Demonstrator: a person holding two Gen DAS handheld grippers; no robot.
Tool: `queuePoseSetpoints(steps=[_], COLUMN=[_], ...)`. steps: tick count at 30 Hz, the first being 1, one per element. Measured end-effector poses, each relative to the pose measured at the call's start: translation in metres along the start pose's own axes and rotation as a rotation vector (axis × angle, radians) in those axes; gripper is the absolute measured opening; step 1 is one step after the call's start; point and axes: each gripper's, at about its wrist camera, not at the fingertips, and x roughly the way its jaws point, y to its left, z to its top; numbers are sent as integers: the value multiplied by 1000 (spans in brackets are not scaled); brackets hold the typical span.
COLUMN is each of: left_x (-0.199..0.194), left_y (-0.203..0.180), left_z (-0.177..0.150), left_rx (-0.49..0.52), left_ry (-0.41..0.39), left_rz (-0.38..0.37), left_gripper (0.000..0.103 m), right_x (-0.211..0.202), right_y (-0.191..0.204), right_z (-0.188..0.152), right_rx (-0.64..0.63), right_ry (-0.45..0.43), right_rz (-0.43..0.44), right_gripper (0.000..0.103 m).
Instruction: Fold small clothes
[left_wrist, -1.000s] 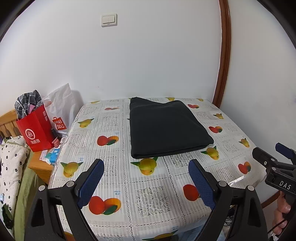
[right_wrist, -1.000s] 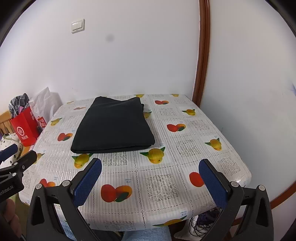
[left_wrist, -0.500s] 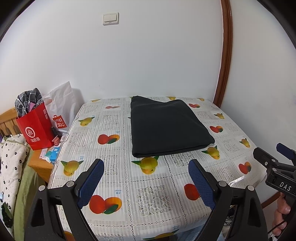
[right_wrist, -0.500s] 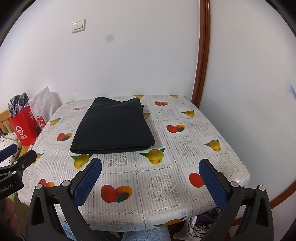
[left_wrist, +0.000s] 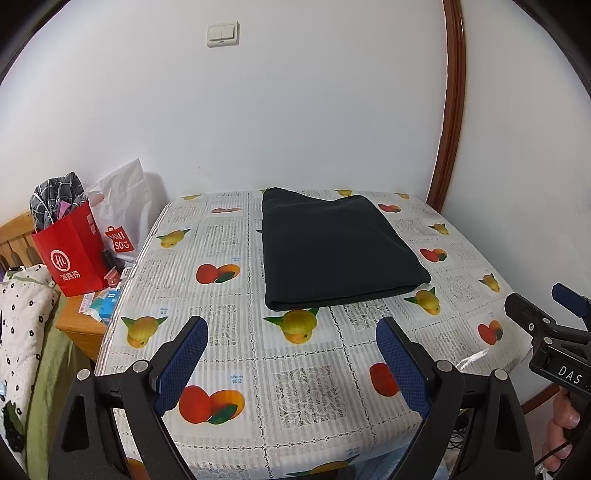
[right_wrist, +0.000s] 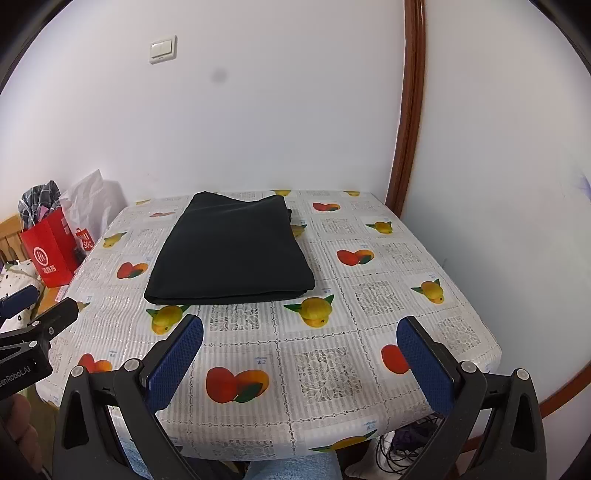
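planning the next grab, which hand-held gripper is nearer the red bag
Left. The left hand-held gripper sits on the red bag's side of the table; the right hand-held gripper is farther across.

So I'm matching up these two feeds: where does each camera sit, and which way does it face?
Left wrist: on the left gripper, facing down over the table at the cloth; right gripper at its right edge.
Right wrist: on the right gripper, same aim; left gripper at left.
Shared: cloth, table, red bag.
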Motion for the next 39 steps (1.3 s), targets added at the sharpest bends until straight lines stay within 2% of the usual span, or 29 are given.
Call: queuePoseSetpoints(steps=[39], left_x=[3], left_y=[-3], left_z=[0], left_rx=[-7], left_ry=[6], left_rz=[2], left_gripper=[92], right_x=[-4], right_y=[-4], right_z=[-1], right_rx=[6], right_ry=[-11], right_rz=[-11], right_gripper=[103])
